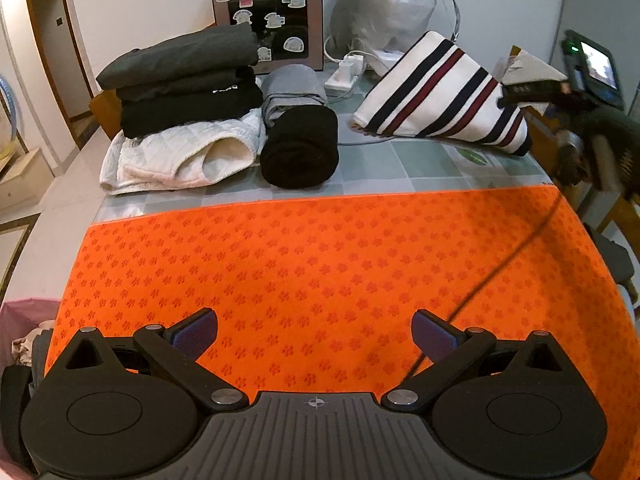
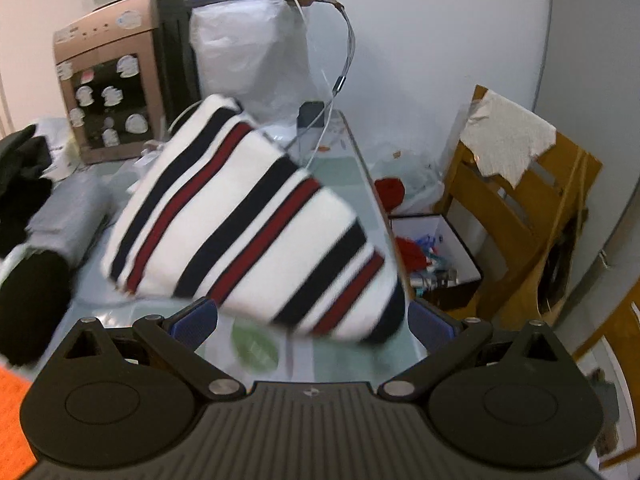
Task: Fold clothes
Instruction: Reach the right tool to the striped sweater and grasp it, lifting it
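While the left gripper point(image 1: 314, 336) hangs with its blue-padded fingers point(image 1: 196, 330) spread wide and nothing between them, it looks down on an orange cloth mat with a printed flower pattern point(image 1: 320, 264) that covers the near part of the table. Beyond the mat's far edge the glass-topped table with pale green squares point(image 1: 420, 164) shows bare. At its far left a stack of folded black garments point(image 1: 184, 84) sits on a white quilted garment point(image 1: 176, 156). Just right of it lie a rolled black garment point(image 1: 300, 148) and, behind that, a folded grey garment point(image 1: 292, 90).

At the far right of the table rests the folded white garment with navy and red stripes point(image 1: 444, 96), its near corner touching the glass. From the right wrist view, somewhat blurred, the right gripper point(image 2: 312, 320) is released too, its fingers wide apart just near the edge of this striped garment point(image 2: 256, 220); whether a pad touches the fabric I cannot tell.

Against the pale wall at the back stand a pinkish-brown cabinet with stickers on its dark glass door point(image 1: 268, 12) and a translucent white plastic bag point(image 1: 384, 8), with a white power strip point(image 1: 344, 74) in front. To the right of the table is a wooden chair point(image 2: 532, 216) draped with a torn white sheet. A pink bin point(image 1: 20, 320) stands at the near left.
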